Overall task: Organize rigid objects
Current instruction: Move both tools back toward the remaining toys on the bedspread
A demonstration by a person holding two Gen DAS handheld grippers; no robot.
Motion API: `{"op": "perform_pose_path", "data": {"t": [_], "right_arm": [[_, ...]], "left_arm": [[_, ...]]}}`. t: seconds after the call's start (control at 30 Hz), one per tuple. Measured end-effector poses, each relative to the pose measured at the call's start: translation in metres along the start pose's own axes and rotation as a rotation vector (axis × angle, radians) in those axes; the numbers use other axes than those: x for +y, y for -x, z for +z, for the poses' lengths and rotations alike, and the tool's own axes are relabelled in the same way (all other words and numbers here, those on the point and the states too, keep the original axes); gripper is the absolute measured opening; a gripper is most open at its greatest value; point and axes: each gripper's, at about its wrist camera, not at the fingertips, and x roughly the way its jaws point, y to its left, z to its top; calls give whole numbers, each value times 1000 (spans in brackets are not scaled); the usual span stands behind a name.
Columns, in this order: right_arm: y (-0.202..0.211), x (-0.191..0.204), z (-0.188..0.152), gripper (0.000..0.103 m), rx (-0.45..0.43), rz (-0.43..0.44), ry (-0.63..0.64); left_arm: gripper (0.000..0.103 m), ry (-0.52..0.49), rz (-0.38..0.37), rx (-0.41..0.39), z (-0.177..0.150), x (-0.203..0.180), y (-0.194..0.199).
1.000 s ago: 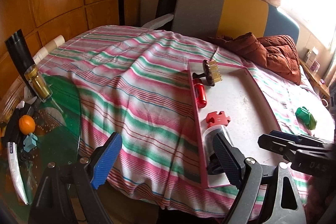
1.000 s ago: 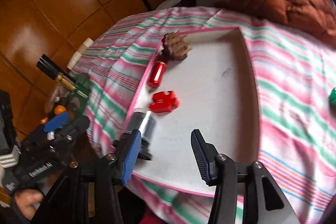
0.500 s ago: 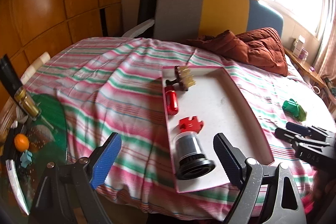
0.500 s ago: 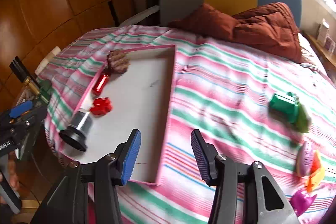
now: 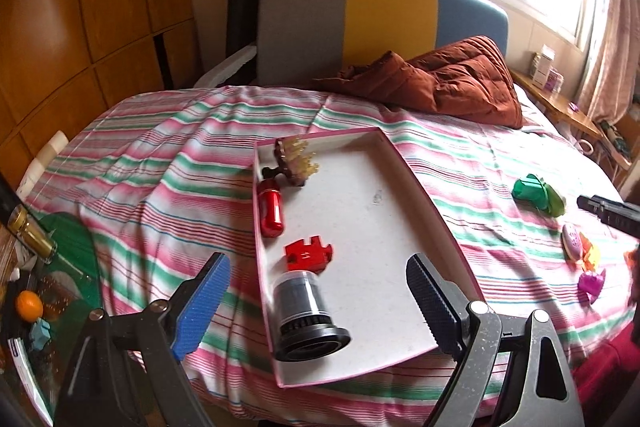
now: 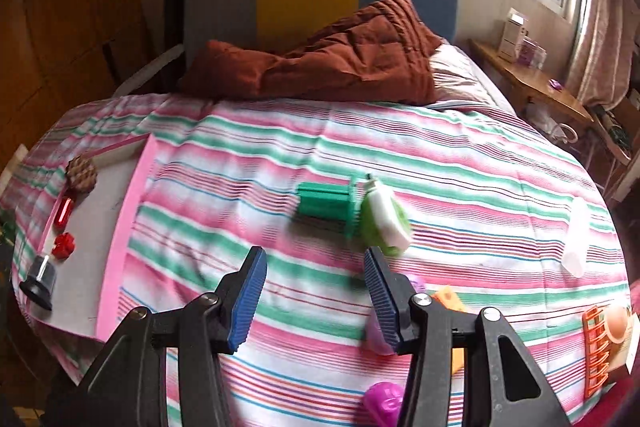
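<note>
Change since a second ago: right tool (image 6: pixel 316 291) has swung from over the tray (image 5: pixel 384 227) to the bed's (image 6: pixel 440 155) open stripes, now poised near the green toy (image 6: pixel 352 215); left view has pulled back so the whole tray shows.

Left tool (image 5: pixel 316 303): jaws spread wide, nothing between them, hovering over the tray's near end.

Right tool: jaws apart, empty; its tip also shows at the right edge of the left view.

Tray, pink-rimmed, white floor, lying on the bed. Contents, along its left wall, far to near:
- brown brush (image 5: pixel 296 163), bristles up, far corner
- red cylinder (image 5: pixel 270 213), lying lengthwise, touching the brush handle
- red puzzle piece (image 5: pixel 308 255)
- black-and-grey lens (image 5: pixel 304 315), on its side, wide end toward the camera, just beside the puzzle piece

Loose on the bed, well apart from the tray: green toy; pink oval (image 5: pixel 572 247); orange piece (image 6: pixel 448 301); magenta toy (image 6: pixel 384 403); white bottle (image 6: pixel 576 239); orange rack (image 6: pixel 596 351).

Brown quilt (image 6: pixel 340 59) at the bed's head.
</note>
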Motion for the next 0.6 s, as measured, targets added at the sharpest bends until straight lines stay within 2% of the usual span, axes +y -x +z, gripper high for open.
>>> {"op": "perform_pose_path", "data": {"t": [0.2, 0.27, 0.37, 0.6], "right_arm": [[-9, -60, -7, 51, -37, -61, -140], [-16, -76, -13, 51, 4, -67, -216], [-15, -91, -13, 51, -2, -49, -304], [-13, -127, -22, 51, 18, -114, -480]], "left_arm": [[90, -28, -11, 17, 0, -16, -5], [90, -33, -19, 22, 1, -20, -7], [90, -37, -42, 37, 1, -28, -11], [90, -84, -104, 44, 10, -58, -16]]}}
